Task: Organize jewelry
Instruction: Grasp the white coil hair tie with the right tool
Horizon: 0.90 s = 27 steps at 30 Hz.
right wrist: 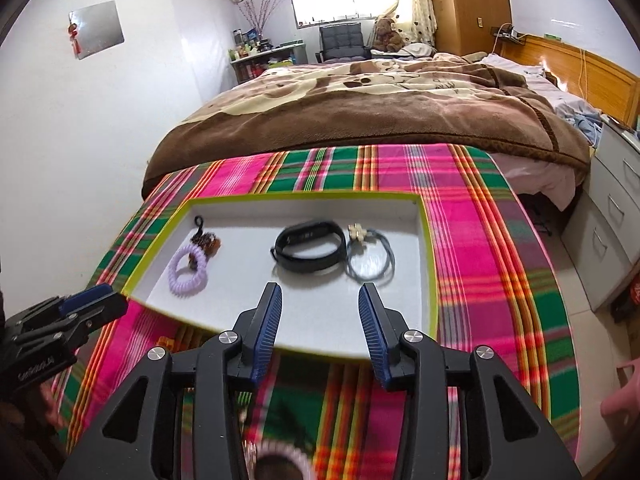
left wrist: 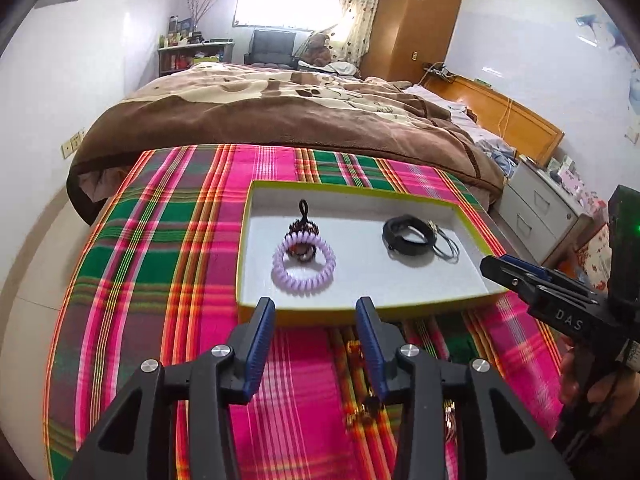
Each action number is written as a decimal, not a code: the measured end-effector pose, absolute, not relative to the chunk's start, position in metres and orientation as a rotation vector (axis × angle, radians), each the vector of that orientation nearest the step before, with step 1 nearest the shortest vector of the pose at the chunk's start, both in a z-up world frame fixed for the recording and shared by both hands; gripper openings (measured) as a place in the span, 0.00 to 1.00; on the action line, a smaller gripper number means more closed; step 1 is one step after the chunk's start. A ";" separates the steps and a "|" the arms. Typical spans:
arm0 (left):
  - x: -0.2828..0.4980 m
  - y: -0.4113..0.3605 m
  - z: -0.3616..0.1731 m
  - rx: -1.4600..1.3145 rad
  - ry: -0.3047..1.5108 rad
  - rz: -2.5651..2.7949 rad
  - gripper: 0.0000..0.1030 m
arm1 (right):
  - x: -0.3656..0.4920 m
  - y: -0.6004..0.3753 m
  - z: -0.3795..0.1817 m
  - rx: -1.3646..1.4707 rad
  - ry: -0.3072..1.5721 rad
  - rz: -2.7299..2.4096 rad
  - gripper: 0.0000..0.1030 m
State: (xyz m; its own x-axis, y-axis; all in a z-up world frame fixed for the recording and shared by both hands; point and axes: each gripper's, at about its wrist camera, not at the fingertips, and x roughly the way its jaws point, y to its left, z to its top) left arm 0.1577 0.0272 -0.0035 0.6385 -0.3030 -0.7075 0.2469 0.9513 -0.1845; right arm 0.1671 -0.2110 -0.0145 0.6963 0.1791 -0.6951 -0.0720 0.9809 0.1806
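A shallow tray with a yellow-green rim point(left wrist: 256, 240) point(right wrist: 426, 264) lies on the plaid cloth. Inside it rest a lilac spiral hair tie point(left wrist: 303, 261) point(right wrist: 187, 270) with a dark beaded charm point(left wrist: 306, 230) point(right wrist: 206, 240) on it, a black wristband point(left wrist: 406, 236) point(right wrist: 310, 246) and a grey hair elastic with a pale charm point(left wrist: 446, 246) point(right wrist: 370, 258). My left gripper point(left wrist: 316, 306) hovers before the tray's near rim, open and empty. My right gripper point(right wrist: 320, 294) is over the tray's near edge, open, nothing between its pads. More gold-toned pieces point(left wrist: 362, 412) and a pale beaded ring point(right wrist: 280, 458) lie under the grippers, partly hidden.
The plaid cloth point(left wrist: 160, 264) point(right wrist: 492, 248) covers a table that ends at a bed with a brown blanket point(left wrist: 280, 120) point(right wrist: 380, 112). White drawers point(left wrist: 536, 208) point(right wrist: 612, 232) stand at the right. A hand point(left wrist: 592, 384) holds the right gripper; a pink object point(right wrist: 620, 396) shows at the right edge.
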 end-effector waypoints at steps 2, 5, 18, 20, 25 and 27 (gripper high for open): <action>0.149 0.028 -0.004 -0.083 0.820 -0.331 0.40 | 0.158 -0.213 -0.016 0.148 0.787 0.144 0.41; 0.138 0.030 -0.005 -0.098 0.821 -0.345 0.40 | 0.145 -0.216 -0.017 0.152 0.786 0.154 0.42; 0.108 0.044 -0.019 -0.140 0.872 -0.318 0.41 | 0.101 -0.216 -0.043 0.124 0.848 0.180 0.57; 0.104 0.045 -0.022 -0.137 0.879 -0.333 0.41 | 0.097 -0.215 -0.048 0.114 0.863 0.178 0.57; 0.096 0.048 -0.028 -0.144 0.895 -0.329 0.41 | 0.090 -0.208 -0.057 0.062 0.893 0.159 0.57; 0.093 0.050 -0.029 -0.145 0.892 -0.328 0.41 | 0.089 -0.206 -0.058 0.062 0.901 0.161 0.57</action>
